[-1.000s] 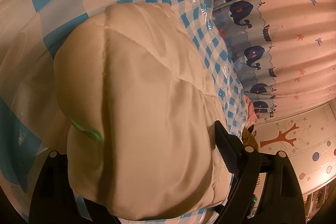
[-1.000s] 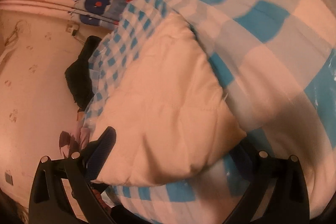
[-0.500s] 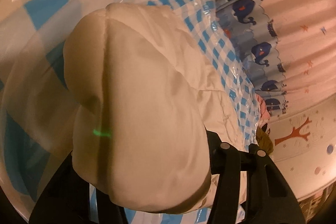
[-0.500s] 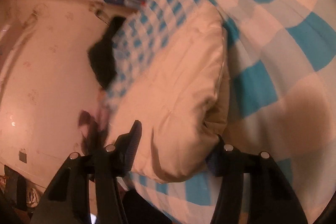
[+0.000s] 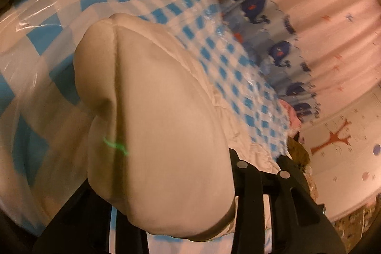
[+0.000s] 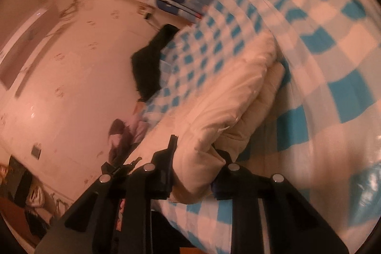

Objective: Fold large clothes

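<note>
A thick cream padded garment (image 5: 162, 116) lies folded on a blue-and-white checked plastic sheet (image 5: 45, 32). In the left wrist view its bulky folded end fills the space between my left gripper's (image 5: 171, 213) fingers, which are closed in on it; the left finger is mostly hidden under the fabric. In the right wrist view my right gripper (image 6: 195, 166) is shut on the near edge of the same garment (image 6: 221, 101), pinching the layered fold.
A whale-print curtain (image 5: 281, 49) hangs beyond the sheet's far edge. A black item (image 6: 147, 66) lies at the sheet's edge near the wall. The pale wall (image 6: 71, 87) has small prints. Clutter sits on the floor (image 6: 31, 201).
Both grippers have closed from wide open onto the cream garment. The right gripper has swung left and the garment edge is lifted between its fingers.
</note>
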A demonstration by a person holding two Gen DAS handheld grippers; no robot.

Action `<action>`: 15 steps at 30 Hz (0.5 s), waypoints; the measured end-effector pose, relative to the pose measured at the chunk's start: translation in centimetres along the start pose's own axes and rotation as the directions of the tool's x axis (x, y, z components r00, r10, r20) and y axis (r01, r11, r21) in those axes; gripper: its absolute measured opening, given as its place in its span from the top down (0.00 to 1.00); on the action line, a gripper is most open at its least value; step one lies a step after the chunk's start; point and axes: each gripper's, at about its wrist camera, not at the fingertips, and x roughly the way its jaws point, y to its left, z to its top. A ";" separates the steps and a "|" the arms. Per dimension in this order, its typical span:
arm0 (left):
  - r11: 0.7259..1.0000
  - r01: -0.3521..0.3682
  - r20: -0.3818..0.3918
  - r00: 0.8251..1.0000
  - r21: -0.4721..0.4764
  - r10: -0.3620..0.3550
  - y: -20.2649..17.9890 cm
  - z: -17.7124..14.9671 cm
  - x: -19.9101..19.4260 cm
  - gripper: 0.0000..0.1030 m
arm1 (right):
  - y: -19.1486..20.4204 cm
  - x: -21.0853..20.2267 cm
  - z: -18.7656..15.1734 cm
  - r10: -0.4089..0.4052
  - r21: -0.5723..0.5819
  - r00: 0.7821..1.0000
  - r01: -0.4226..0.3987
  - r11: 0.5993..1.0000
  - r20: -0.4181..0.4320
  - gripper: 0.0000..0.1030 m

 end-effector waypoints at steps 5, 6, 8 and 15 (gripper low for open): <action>0.999 0.026 -0.036 0.999 0.025 -0.025 0.7 -5.5 -2.5 0.62 | -1.8 -4.8 -4.4 -0.119 0.008 0.989 0.120 0.993 -0.088 0.70; 1.000 0.011 -0.057 0.998 0.008 -0.011 1.6 -6.4 -2.2 0.59 | -2.7 -5.7 -4.9 -0.154 0.027 0.984 0.156 0.987 -0.087 0.64; 0.999 -0.019 -0.085 0.996 -0.048 0.015 3.8 -7.5 -1.4 0.43 | -4.8 -8.8 -5.2 -0.231 0.105 0.973 0.230 0.968 -0.002 0.63; 0.990 0.020 -0.005 1.000 -0.138 -0.021 6.0 -7.5 -1.4 0.22 | 6.9 -3.6 -2.3 -0.355 -0.252 0.922 0.385 0.888 0.155 0.34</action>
